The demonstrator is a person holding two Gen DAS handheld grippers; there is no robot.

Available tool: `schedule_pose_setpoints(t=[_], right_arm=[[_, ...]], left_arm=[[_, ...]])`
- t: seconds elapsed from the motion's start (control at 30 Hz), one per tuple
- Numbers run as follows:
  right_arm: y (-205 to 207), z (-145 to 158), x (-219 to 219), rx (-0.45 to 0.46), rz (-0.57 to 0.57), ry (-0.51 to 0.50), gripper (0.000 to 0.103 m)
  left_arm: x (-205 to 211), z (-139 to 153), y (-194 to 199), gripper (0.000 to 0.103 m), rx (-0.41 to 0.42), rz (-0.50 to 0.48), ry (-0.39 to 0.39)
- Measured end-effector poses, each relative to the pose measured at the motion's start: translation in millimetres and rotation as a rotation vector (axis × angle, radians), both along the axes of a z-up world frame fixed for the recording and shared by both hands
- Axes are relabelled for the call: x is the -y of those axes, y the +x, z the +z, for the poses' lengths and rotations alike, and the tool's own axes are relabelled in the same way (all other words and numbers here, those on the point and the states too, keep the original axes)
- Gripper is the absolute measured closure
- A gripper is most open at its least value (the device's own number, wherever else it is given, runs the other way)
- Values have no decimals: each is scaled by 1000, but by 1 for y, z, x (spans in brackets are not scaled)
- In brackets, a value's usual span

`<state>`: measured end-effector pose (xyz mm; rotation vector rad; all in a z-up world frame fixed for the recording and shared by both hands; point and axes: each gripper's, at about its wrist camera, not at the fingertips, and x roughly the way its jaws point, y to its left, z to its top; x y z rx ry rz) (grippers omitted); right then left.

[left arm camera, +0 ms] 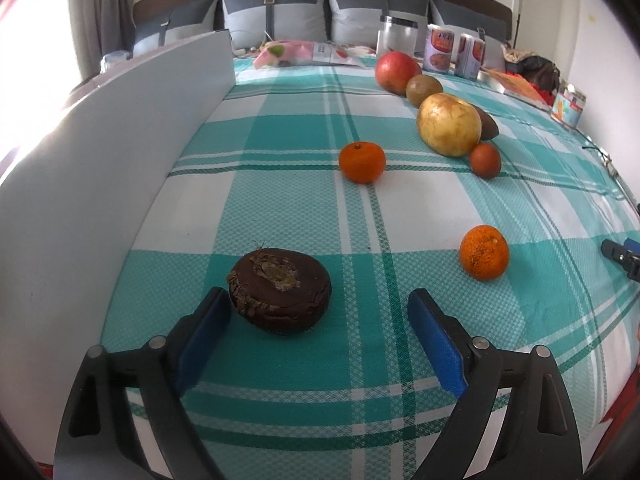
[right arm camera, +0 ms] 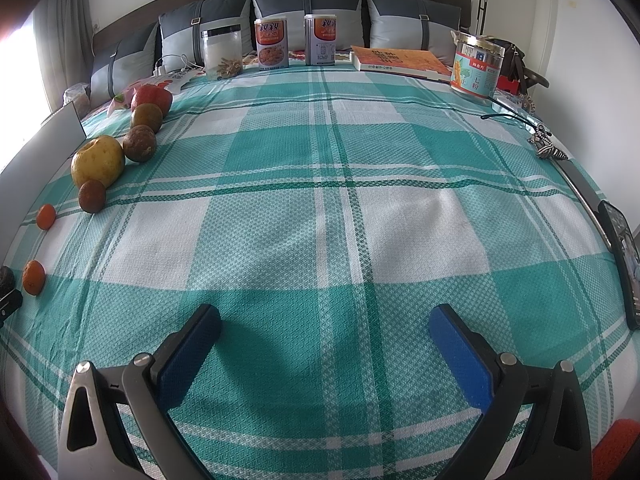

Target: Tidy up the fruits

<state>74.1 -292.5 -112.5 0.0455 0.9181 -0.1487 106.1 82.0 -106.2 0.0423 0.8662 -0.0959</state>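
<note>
1. The left gripper (left arm camera: 318,312) is spread wide; the dark brown fruit (left arm camera: 280,290) lies on the checked cloth (left arm camera: 280,208) between its blue pads, low in the frame, close to the left pad.
2. Two oranges (left arm camera: 362,161) lie further up; a row of fruits (left arm camera: 448,124) sits upper right.
3. The right gripper (right arm camera: 324,328) is spread over bare cloth, holding nothing.

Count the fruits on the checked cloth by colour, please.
Orange fruit: 2
Red fruit: 1
Yellow fruit: 1
Brownish fruit: 4
Total: 8
</note>
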Motion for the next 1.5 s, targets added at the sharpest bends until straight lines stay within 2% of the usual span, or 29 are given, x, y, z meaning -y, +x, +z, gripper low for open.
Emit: schedule_pose_setpoints(t=[0.13,0.27,0.4,0.47,0.53,0.6,0.7,0.77,0.83,0.93,1.03,1.07,1.13,1.17,1.23,1.3,1.4,1.5], right_arm=[[0,0,0,1,1,1,0],[-1,0,0,2,3,3,0],[-1,2,-4,2,5,3,0],[-2,2,-4,4,6,5,0],[-2,2,-4,4,6,5,0],[-2,2,-4,5,8,6,0],[-1,4,-6,-2,11,5,0],[-8,15,-21,14,44,28,11],[-11,31,-56,51,187,138,11],[1,49,-131,33,459,263,15],[21,50,-194,-18,594,270,23],[29,46,-212,-37,620,250,30],[39,37,-234,-68,641,201,36],[44,30,-242,-96,653,178,54],[48,23,-248,-124,653,153,73],[45,33,-241,-107,625,199,73],[44,57,-237,-93,612,282,73],[52,105,-269,-46,675,374,73]], left_arm=[[-4,3,-2,12,-36,-12,-14],[-24,13,-10,13,-63,2,-123],[-37,15,-8,15,-62,35,-148],[-36,11,-1,32,-76,33,-157],[-31,10,3,36,-62,25,-121],[-29,9,5,58,-50,21,-92],[-35,11,3,59,-35,48,-119],[-41,15,-2,59,-20,68,-135],[-46,19,-4,59,-24,72,-162],[-50,24,-9,59,-26,79,-176],[-54,29,-16,59,-29,82,-186],[-55,31,-18,59,-28,83,-186],[-58,35,-24,59,-27,81,-194],[-59,37,-26,59,-29,79,-201],[-63,47,-32,59,-31,74,-231],[-69,64,-40,59,-28,66,-300],[-95,113,-50,59,18,85,-414],[-132,153,-52,59,102,156,-419]])
